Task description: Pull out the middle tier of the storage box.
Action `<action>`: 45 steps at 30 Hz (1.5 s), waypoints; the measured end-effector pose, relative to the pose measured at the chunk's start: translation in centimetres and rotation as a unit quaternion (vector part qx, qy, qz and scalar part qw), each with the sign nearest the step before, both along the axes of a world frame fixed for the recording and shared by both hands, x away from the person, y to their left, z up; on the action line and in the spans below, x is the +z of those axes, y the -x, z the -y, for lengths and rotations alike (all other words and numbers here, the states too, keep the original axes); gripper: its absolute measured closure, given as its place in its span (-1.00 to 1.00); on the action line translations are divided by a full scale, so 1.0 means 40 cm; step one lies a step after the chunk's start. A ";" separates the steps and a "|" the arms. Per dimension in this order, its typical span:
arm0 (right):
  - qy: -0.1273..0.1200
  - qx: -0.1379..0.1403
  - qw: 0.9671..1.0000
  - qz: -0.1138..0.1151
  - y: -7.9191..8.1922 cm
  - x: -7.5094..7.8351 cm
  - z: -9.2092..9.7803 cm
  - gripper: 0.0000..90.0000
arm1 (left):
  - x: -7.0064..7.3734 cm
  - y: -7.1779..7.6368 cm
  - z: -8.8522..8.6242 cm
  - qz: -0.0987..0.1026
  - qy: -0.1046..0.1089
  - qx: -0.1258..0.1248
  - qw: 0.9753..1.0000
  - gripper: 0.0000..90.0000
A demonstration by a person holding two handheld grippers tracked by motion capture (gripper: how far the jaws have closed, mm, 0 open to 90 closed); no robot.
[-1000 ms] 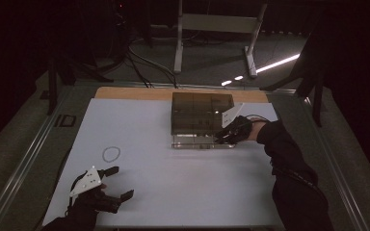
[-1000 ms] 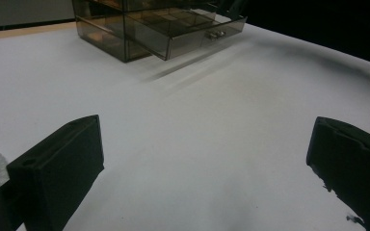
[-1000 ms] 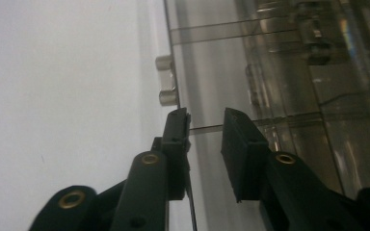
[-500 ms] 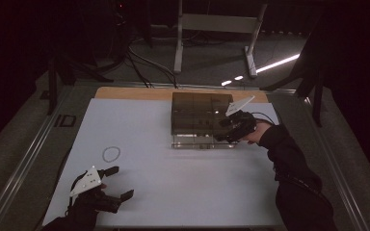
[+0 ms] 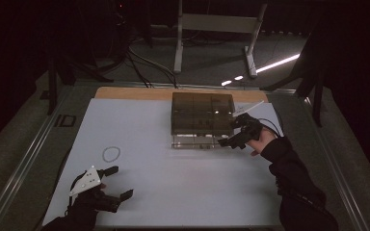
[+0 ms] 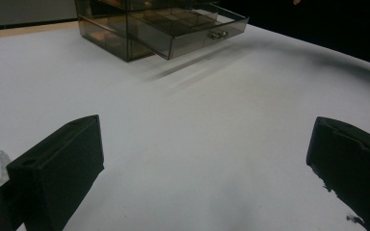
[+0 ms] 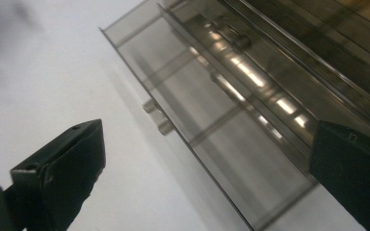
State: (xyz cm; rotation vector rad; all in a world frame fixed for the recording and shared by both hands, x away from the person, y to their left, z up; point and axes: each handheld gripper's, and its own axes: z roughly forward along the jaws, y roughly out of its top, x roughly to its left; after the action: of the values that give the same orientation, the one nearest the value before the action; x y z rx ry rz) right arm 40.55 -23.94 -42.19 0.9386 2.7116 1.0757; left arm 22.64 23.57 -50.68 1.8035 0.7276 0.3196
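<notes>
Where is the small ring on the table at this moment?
In the high view the small ring lies on the white table at the left side, beyond the left gripper and far left of the smoky drawer box.

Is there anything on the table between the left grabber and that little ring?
Nothing visible. The left gripper, jaws open, sits near the table's front edge, and only bare white table lies between it and the ring. The drawer box stands far off.

Left tongs (image 5: 117, 182) low, jaws wide apart; right tongs (image 5: 232, 132) raised, jaws spread.
</notes>
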 end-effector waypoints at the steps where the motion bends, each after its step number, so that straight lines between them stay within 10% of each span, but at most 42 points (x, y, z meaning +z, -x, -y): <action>1: 0.001 -0.006 1.000 0.005 0.005 -0.002 0.005 -1.00 | -0.001 0.000 -0.001 0.000 -0.001 -0.001 1.000 -0.98; 15: -0.013 -0.054 0.996 0.063 0.094 -0.032 0.043 -1.00 | 0.000 0.000 -0.005 -0.001 0.003 0.002 1.000 -0.98; 45: -0.047 -0.108 0.989 0.087 0.249 -0.152 0.094 -0.99 | 0.003 0.005 -0.003 -0.001 -0.002 0.006 1.000 -0.98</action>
State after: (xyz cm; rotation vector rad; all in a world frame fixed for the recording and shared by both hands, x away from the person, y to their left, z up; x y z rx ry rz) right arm 30.58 -27.70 -48.26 1.0685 2.3759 1.1895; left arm 22.43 23.68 -50.56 1.8045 0.7395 0.3267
